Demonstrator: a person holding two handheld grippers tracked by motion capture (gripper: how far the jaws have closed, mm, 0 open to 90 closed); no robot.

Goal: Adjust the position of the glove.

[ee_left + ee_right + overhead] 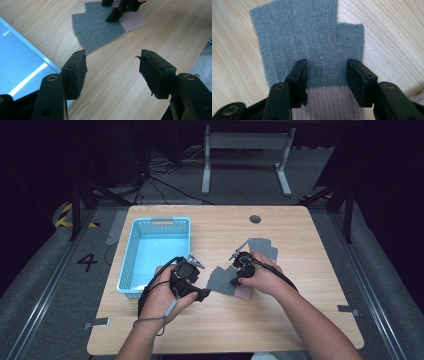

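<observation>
A grey fingerless glove [222, 280] with a pink cuff [244, 293] lies flat on the wooden table [300, 295]. My right gripper [236, 279] is right over it, open. In the right gripper view the jaws [325, 66] straddle the glove [312, 37] where the grey meets the pink cuff [327, 105], with nothing pinched. A second grey glove [261, 248] lies just behind that hand. My left gripper [202, 293] hovers open beside the near glove's left edge. In the left gripper view, bare wood shows between its jaws [112, 57] and the glove [97, 27] lies ahead.
A light blue plastic basket [131, 251] stands on the left part of the table, close to my left hand; its rim [37, 53] runs along the left in the left gripper view. A round cable hole [255, 219] sits near the far edge.
</observation>
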